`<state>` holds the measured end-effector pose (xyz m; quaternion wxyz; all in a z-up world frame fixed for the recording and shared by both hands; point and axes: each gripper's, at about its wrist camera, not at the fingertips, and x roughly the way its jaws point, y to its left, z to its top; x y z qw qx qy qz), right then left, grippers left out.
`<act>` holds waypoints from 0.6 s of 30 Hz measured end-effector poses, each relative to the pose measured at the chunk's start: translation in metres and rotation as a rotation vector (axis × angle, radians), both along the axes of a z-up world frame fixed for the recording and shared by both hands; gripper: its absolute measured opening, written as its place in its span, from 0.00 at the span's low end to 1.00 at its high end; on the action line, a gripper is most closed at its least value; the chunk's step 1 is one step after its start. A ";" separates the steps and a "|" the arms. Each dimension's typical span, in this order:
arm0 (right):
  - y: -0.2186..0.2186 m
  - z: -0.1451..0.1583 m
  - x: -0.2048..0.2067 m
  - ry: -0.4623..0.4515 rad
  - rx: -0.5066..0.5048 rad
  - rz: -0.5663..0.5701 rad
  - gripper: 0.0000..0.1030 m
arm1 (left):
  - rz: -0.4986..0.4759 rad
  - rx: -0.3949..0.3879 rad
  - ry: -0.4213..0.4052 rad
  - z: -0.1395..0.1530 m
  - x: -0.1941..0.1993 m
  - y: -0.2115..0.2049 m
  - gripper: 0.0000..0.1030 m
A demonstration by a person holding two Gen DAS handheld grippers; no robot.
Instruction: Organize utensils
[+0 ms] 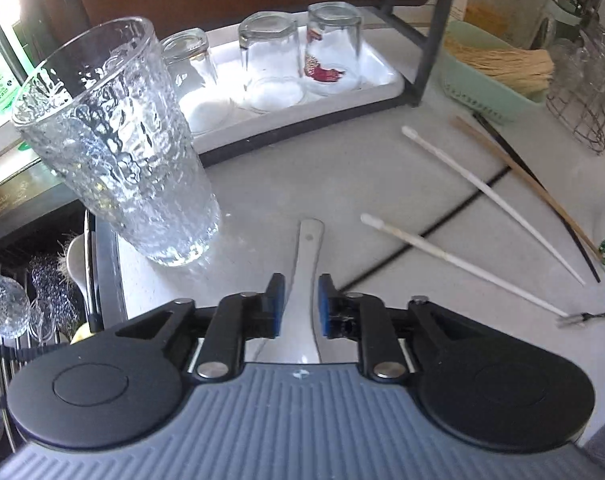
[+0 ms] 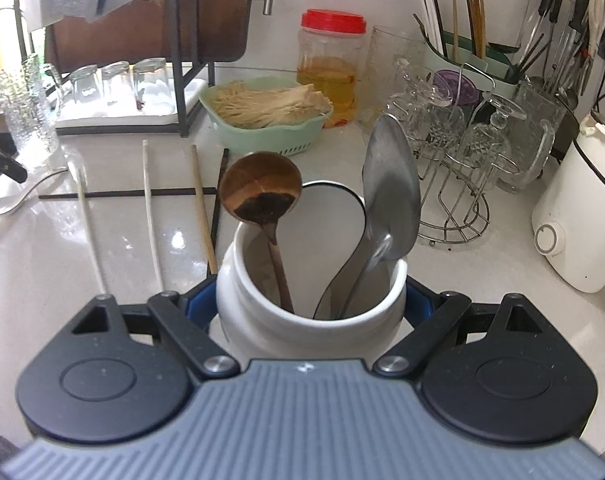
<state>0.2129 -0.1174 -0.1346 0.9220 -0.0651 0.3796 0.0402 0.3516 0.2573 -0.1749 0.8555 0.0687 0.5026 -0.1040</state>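
Right gripper (image 2: 311, 300) clamped round white utensil cup (image 2: 310, 316) to steady it; left gripper (image 1: 300, 306), jaws parted, straddling white ceramic spoon (image 1: 307, 280), handle toward 12 o'clock, ready for transfer.

A home kitchen is showing here: glasses (image 1: 268, 64) are draining upside down on a tray (image 1: 382, 80) over a pale counter (image 2: 42, 248). Chopsticks (image 2: 454, 20) are standing in a caddy, a jar (image 2: 332, 64) (red lid) is sitting nearby, and ladles (image 2: 558, 40) are hanging by the tiled wall.
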 end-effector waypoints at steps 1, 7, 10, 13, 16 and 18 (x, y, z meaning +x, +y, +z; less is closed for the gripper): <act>0.000 0.000 0.001 0.003 0.000 -0.004 0.90 | -0.012 -0.011 0.001 -0.002 0.003 0.001 0.29; 0.002 0.001 0.004 0.020 -0.007 -0.018 0.90 | -0.059 -0.016 0.012 -0.011 0.015 -0.007 0.34; 0.003 0.001 0.004 0.025 -0.010 -0.020 0.90 | -0.062 -0.009 0.024 -0.018 0.023 -0.008 0.34; 0.003 0.002 0.005 0.029 -0.012 -0.022 0.90 | -0.061 -0.006 0.032 -0.023 0.030 -0.009 0.34; 0.004 0.002 0.005 0.033 -0.014 -0.024 0.90 | -0.069 0.005 0.023 -0.025 0.035 -0.012 0.34; 0.004 0.002 0.006 0.036 -0.014 -0.024 0.90 | -0.071 0.007 0.024 -0.025 0.036 -0.014 0.33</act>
